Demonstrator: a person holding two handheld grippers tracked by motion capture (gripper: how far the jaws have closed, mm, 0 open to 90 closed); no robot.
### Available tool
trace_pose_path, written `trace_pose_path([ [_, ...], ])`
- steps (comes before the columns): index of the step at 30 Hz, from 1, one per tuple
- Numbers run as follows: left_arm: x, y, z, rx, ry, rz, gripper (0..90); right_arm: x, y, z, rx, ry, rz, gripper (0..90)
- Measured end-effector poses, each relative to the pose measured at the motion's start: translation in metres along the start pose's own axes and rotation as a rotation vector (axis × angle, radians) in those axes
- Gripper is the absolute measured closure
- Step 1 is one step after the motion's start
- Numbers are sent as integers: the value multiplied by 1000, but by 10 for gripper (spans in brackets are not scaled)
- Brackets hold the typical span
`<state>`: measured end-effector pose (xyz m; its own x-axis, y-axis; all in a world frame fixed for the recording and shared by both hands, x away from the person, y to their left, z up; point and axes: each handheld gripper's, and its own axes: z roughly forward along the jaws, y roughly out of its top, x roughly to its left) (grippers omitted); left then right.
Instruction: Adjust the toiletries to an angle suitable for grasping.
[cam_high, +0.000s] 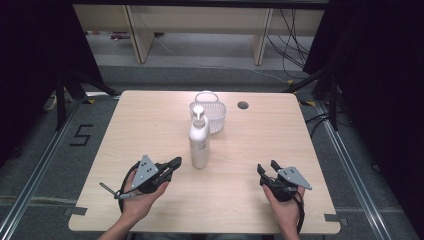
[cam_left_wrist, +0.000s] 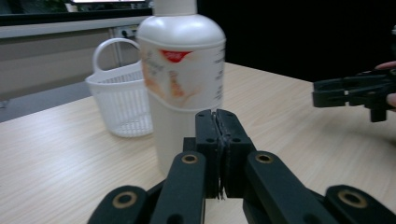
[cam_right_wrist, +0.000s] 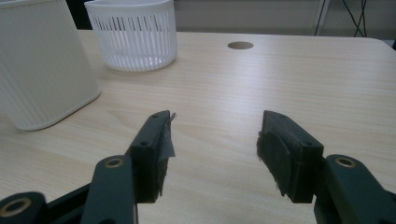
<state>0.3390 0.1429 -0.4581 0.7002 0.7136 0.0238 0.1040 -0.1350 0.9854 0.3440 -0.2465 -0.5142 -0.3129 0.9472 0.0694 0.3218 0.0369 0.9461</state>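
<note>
The pump bottle (cam_high: 199, 141) is seen upright near the table's (cam_high: 125, 130) middle, just right of the left gripper (cam_high: 176, 162), whose jaws are pressed together on nothing; far behind the bottle a white basket (cam_high: 214, 116) is seen, apparently empty. Well apart at the right, the right gripper (cam_high: 267, 166) is held with jaws apart; a tall bottle could be toppled if nudged by shut jaws before being clasped.

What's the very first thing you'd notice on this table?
A tall white pump bottle stands upright in the middle of the wooden table, with a small white basket just behind it. Nearer, the left gripper points shut at the bottle, and the right gripper rests open.
</note>
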Motion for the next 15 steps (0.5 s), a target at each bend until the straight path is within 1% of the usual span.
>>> trace_pose_path([
  [2,-4,3,7,21,-21,-3,890,0,0,0,0,1,-1,445],
  [3,-4,3,7,21,-21,-3,890,0,0,0,1,1,-2,445],
  [4,-9,6,15,38,-43,9,891,0,0,0,1,1,-2,445],
  [6,-13,8,23,53,-60,16,891,0,0,0,0,2,1,445],
  [7,-15,9,27,60,-65,21,892,0,0,0,4,11,5,446],
  [8,-16,9,32,63,-72,26,892,-1,0,0,-2,7,0,445],
  [9,-16,9,32,63,-72,26,892,-2,0,1,-10,4,-11,445],
  [10,-19,10,39,83,-75,26,892,-2,0,1,-10,5,-11,445],
  [11,-19,10,39,83,-75,26,892,-2,0,1,-10,5,-11,445],
  [12,-22,11,45,84,-75,28,892,-2,0,0,-7,5,-14,445],
  [15,-24,11,49,90,-75,30,892,-2,0,0,-11,2,-11,445],
])
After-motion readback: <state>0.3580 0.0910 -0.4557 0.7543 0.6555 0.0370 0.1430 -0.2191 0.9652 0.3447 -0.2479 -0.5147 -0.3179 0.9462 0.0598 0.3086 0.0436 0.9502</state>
